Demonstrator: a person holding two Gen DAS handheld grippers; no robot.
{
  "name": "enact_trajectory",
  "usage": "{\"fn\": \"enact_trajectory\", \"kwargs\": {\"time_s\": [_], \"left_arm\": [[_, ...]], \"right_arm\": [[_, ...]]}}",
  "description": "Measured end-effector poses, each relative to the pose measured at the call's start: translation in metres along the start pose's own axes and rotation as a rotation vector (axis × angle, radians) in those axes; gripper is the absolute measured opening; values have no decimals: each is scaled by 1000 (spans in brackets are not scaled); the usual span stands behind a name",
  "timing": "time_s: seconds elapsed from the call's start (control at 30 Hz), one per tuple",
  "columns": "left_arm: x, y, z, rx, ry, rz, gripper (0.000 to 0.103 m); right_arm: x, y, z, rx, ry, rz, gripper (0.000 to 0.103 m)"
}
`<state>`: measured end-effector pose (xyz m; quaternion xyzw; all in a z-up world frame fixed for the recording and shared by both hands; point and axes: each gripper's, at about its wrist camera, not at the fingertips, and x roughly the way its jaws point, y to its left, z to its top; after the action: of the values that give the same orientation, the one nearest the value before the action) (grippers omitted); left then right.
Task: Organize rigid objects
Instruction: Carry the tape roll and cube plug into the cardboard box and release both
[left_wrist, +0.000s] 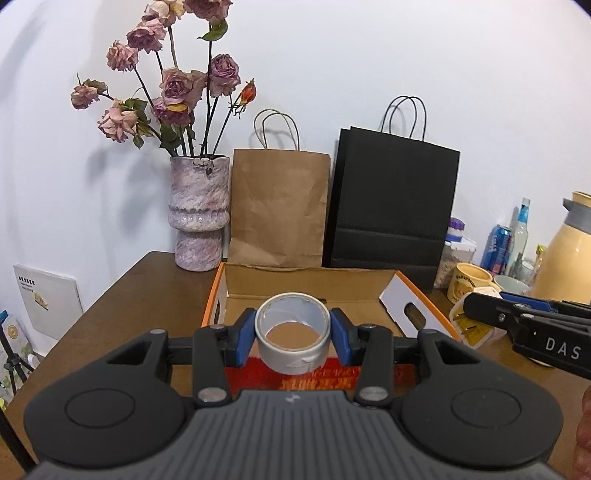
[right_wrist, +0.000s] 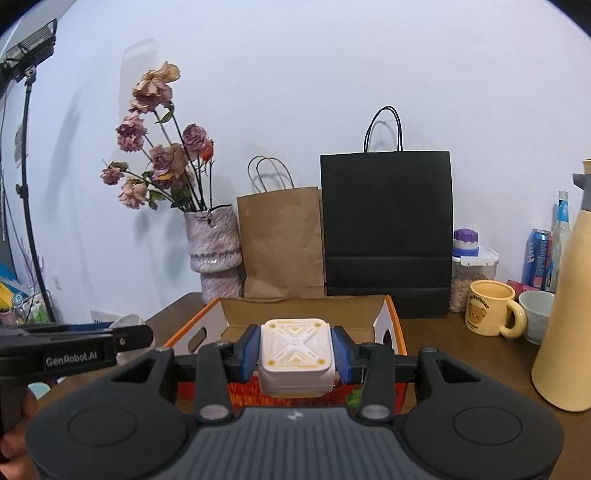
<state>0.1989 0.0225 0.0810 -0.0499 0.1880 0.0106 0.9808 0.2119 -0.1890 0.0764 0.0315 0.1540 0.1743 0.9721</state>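
1. Roll of grey tape (left_wrist: 291, 332): clamped between the blue pads (left_wrist: 246, 338) of the left gripper (left_wrist: 292, 334), hole facing up toward the camera. Jaws narrowly open, pressing on the roll's two sides. It is held in the air in front of the cardboard box (left_wrist: 310, 284).
2. White and yellow square block (right_wrist: 295, 356): clamped between the blue pads (right_wrist: 341, 360) of the right gripper (right_wrist: 296, 357), patterned face tilted toward the camera. Jaws narrowly open, tight on both sides. It is also held in the air, in front of the same box (right_wrist: 306, 314).
3. The box is open-topped, with orange edges and hand-hole cutouts in the side walls, and sits on the brown table (left_wrist: 125, 295). Nothing can be made out inside it.
4. The grippers are side by side: the right one shows at the right edge of the left wrist view, the left one at the left edge of the right wrist view.
5. Behind the box, against the wall: marbled vase (left_wrist: 199, 214) of dried roses (left_wrist: 173, 85), brown paper bag (left_wrist: 279, 210), black paper bag (left_wrist: 391, 206).
6. Right of the box: yellow mug (right_wrist: 493, 314), cream jug (right_wrist: 570, 317), blue can (right_wrist: 537, 258), clear food container (right_wrist: 472, 273).
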Motion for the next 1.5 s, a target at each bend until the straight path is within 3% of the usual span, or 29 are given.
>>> {"fn": "enact_trajectory", "kwargs": {"time_s": [0.4,0.8,1.23,1.5], "left_arm": [[55,13,29,-67,-29,34,44],[114,20,46,-88,2,52,44],[173,22,25,-34,121,143,44],[190,22,13,-7,179,165,44]], "right_arm": [[66,-9,28,-1,-3,-14,41],[138,-22,44,27,43,-22,41],[201,-27,15,13,199,-40,41],[216,-26,2,-17,241,-65,41]]}}
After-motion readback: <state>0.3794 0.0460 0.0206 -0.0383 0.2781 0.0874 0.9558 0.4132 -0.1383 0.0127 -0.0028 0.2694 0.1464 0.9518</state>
